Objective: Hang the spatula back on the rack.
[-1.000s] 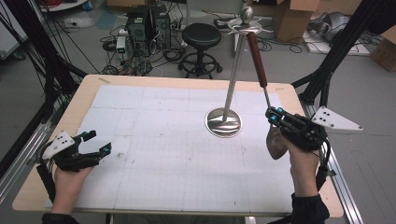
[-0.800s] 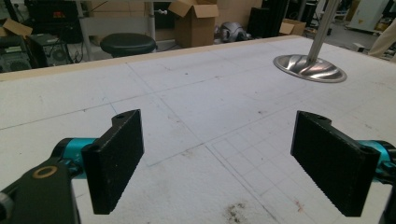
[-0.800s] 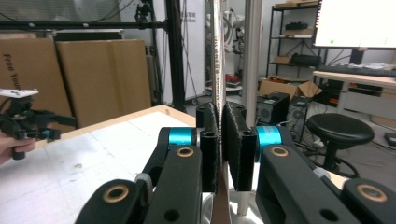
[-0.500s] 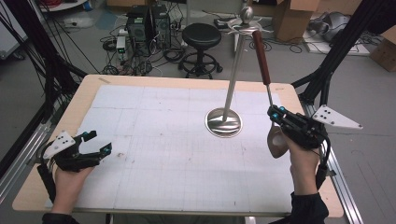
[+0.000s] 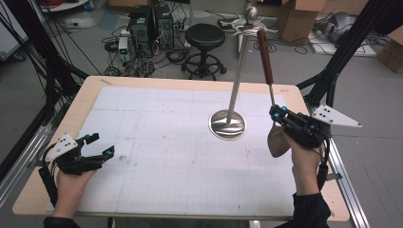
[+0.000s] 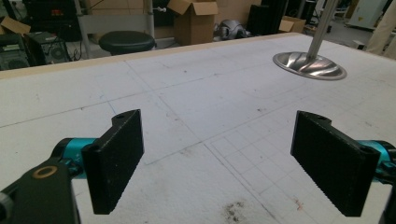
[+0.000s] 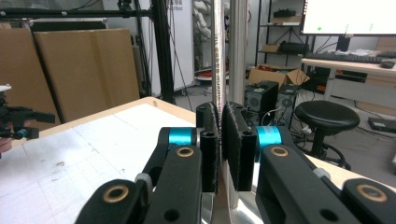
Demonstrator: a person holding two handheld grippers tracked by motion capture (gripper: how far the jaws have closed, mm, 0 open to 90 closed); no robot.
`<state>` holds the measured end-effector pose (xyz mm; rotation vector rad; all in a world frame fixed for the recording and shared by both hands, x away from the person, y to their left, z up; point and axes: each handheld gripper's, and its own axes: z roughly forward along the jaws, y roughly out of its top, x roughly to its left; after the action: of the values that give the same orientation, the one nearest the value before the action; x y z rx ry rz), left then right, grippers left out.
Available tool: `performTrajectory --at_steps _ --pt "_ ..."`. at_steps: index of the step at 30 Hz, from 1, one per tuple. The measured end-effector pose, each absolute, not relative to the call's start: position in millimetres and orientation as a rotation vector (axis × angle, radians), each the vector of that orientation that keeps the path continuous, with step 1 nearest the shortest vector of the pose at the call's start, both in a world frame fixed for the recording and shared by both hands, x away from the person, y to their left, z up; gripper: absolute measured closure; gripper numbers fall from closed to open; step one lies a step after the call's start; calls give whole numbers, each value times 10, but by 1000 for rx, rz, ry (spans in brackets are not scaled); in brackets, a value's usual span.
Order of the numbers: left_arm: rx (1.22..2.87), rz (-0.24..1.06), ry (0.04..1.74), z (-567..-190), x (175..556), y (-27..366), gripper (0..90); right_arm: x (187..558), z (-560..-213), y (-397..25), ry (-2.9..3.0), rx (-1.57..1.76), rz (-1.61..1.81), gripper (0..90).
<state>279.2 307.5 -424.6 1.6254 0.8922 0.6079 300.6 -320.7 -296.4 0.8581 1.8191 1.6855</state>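
Observation:
A long spoon with a brown handle (image 5: 264,57) and a metal bowl (image 5: 277,141) stands nearly upright at the table's right side. My right gripper (image 5: 277,114) is shut on its thin metal shaft (image 7: 216,56), bowl hanging below the jaws. Just left of it rises a steel stand with a round base (image 5: 228,125) and a pole (image 5: 237,71) topped by hooks. In the right gripper view the pole (image 7: 237,51) is right behind the shaft and my right gripper (image 7: 220,140). My left gripper (image 5: 101,144) rests open and empty at the table's front left; its own view shows my left gripper (image 6: 233,158) facing the stand base (image 6: 309,64).
A white gridded mat (image 5: 180,156) covers the wooden table (image 5: 85,95). Beyond the far edge stand a black stool (image 5: 205,35), computer towers (image 5: 147,23) and cardboard boxes (image 5: 294,19). Black frame struts (image 5: 342,61) rise at the right.
The spoon's handle has shifted slightly to the right with my right gripper. The left gripper has not moved.

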Motion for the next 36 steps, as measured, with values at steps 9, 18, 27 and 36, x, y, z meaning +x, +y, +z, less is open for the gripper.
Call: performTrajectory --at_steps 9,18,27,36 --pt "1626 607 892 -4248 2794 3070 178 3142 -2952 -3167 1849 895 1658 852" --pt "1632 605 889 -4249 2795 3064 178 3312 -2946 -3138 1925 918 1642 852" --pt "1635 606 889 -4250 2798 3063 178 3558 -2896 -2996 2064 925 1576 852" --pt "1634 607 889 -4250 2798 3061 178 3678 -2919 -2891 2131 928 1547 851"
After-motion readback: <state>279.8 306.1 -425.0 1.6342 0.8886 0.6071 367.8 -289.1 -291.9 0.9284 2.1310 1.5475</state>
